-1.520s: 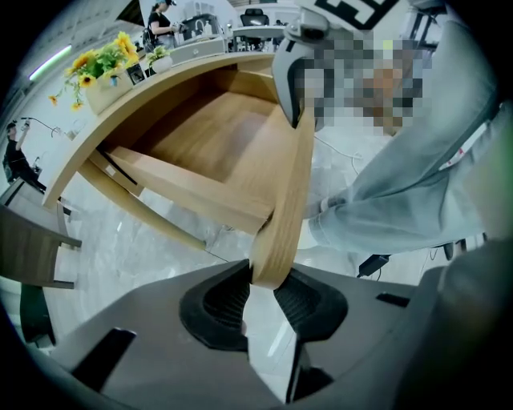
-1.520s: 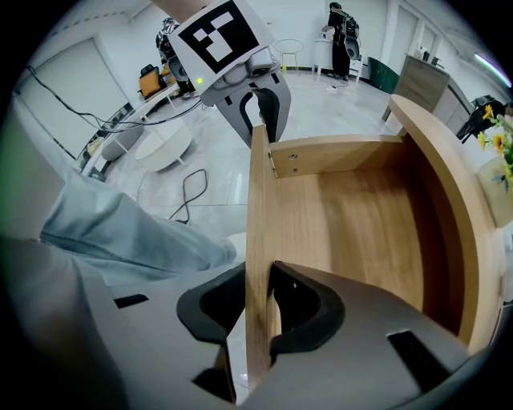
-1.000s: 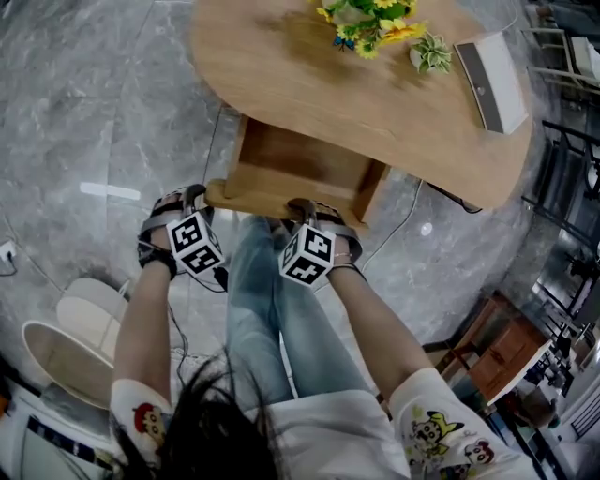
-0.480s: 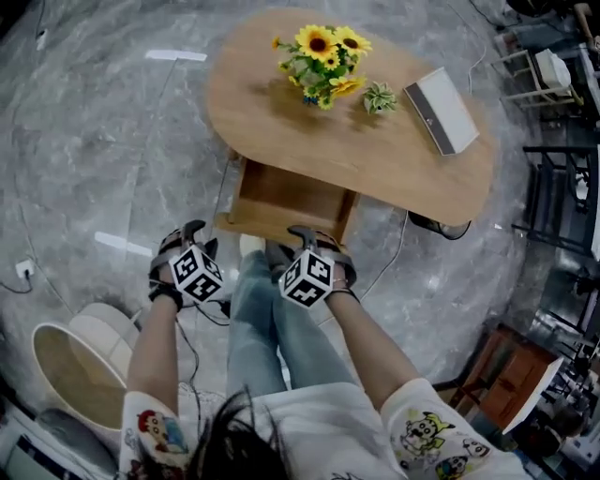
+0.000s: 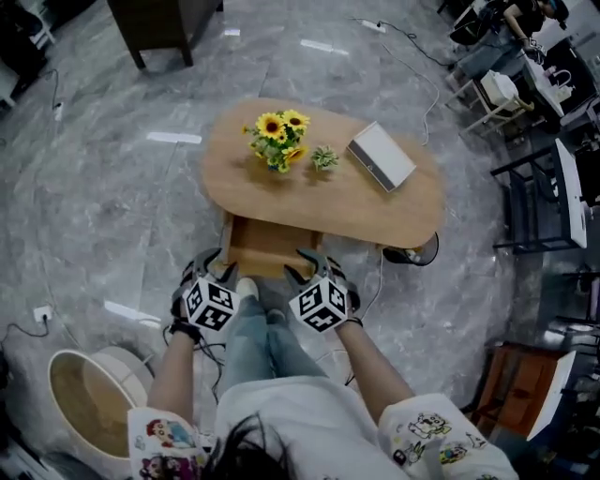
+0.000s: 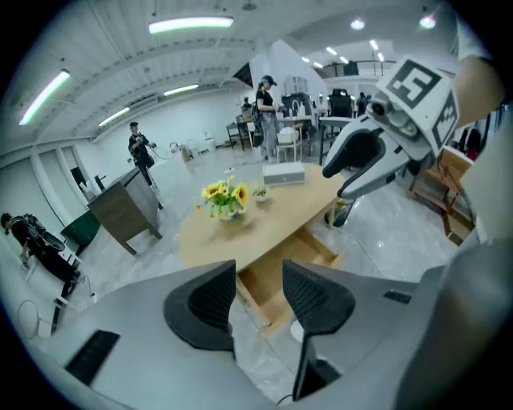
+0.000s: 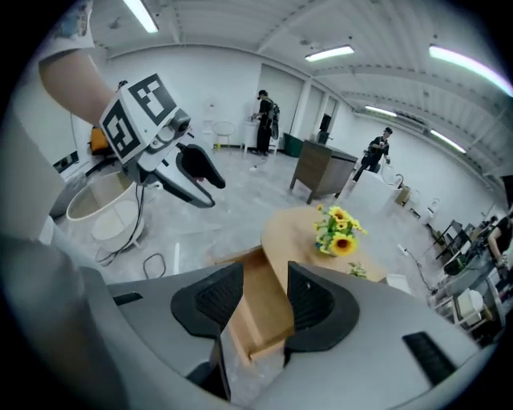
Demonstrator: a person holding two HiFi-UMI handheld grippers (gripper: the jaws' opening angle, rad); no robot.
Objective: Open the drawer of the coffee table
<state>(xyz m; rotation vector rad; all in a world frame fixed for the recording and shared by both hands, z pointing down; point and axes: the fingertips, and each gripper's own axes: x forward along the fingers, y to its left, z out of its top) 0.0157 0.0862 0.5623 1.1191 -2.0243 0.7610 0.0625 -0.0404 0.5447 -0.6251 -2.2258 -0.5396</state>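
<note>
Since a second ago I have risen and drawn back. The coffee table (image 5: 375, 211) now looks smaller beneath me, and both grippers have come up off the drawer front where they were. The drawer (image 5: 255, 246) has stayed out.

The table stands in the middle of the grey marble floor (image 5: 103, 197). Its drawer juts from under the near edge toward my legs, with the bare wooden inside showing. I judge the opening done. I cannot tell whether the drawer is at full travel, so at most a last tug is left.

My left gripper (image 5: 208, 265) hangs just in front of the drawer's left corner. Its jaws are apart with nothing between them, and through the gap I see only drawer and floor. My right gripper (image 5: 307, 262) is by the right corner, likewise parted and empty.

As for room, the floor to my left is wide and bare as far as the round basket (image 5: 80, 403) at my side. To the right, chairs and racks (image 5: 534, 197) stand well apart from the table, and a dark cabinet (image 5: 164, 23) stands beyond its far side.

The nearest edges are the drawer's front rim, close to my knees, and a cable (image 5: 379, 277) trailing past the table's right foot. On top, the box (image 5: 381, 157), the sunflowers (image 5: 278, 139) and a small plant (image 5: 324, 157) sit well back from the drawer edge.
</note>
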